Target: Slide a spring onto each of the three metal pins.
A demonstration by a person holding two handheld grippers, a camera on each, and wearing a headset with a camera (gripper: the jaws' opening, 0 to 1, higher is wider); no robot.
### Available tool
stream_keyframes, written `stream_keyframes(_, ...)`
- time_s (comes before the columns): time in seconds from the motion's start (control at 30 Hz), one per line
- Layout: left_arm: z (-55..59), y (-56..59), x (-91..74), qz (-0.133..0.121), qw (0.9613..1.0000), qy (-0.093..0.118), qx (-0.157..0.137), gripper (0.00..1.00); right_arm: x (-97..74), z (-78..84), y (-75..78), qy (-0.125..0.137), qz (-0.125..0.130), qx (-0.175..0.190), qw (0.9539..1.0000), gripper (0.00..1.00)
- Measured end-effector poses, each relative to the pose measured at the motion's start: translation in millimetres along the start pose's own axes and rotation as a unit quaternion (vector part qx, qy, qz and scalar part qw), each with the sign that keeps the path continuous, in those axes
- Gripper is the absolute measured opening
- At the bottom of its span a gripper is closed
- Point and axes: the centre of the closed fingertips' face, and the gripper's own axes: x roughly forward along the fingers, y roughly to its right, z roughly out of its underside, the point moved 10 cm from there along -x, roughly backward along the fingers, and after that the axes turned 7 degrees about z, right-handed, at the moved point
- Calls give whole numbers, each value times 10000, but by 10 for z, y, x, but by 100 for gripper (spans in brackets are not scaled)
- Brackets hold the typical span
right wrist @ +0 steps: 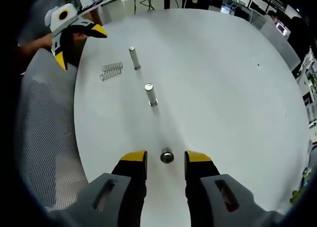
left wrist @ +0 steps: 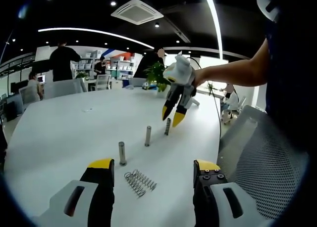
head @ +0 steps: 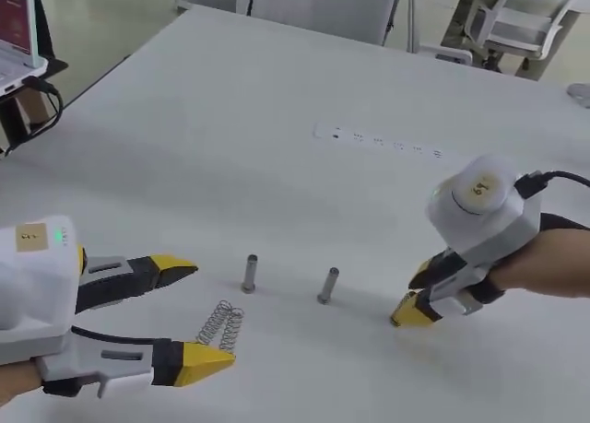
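Two loose springs (head: 221, 323) lie side by side on the white table (head: 277, 146), just ahead of my open left gripper (head: 194, 312). Past them stand two bare metal pins, one (head: 250, 274) near the springs and one (head: 328, 285) further right. My right gripper (head: 412, 299) points down over the third pin (right wrist: 167, 157), which stands between its open jaws without touching them. In the left gripper view that pin (left wrist: 168, 126) looks ribbed, as if a spring sits on it, below the right gripper (left wrist: 171, 119). The springs (left wrist: 140, 181) lie between my left gripper's (left wrist: 154, 165) jaws, slightly ahead of them.
A grey mesh chair (left wrist: 257, 158) stands at the table's near edge. A flush socket strip (head: 378, 139) sits in the tabletop beyond the pins. Office chairs (head: 516, 17) and people (left wrist: 62, 61) are around the far side. A laptop (head: 14, 36) stands at the far left.
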Motion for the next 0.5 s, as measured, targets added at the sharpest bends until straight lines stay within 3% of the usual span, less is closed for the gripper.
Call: stream_keyframes(0.5,10,-13,18,26,10000,-12,-8,60,-345,32,-70,420,226,137,9988,28)
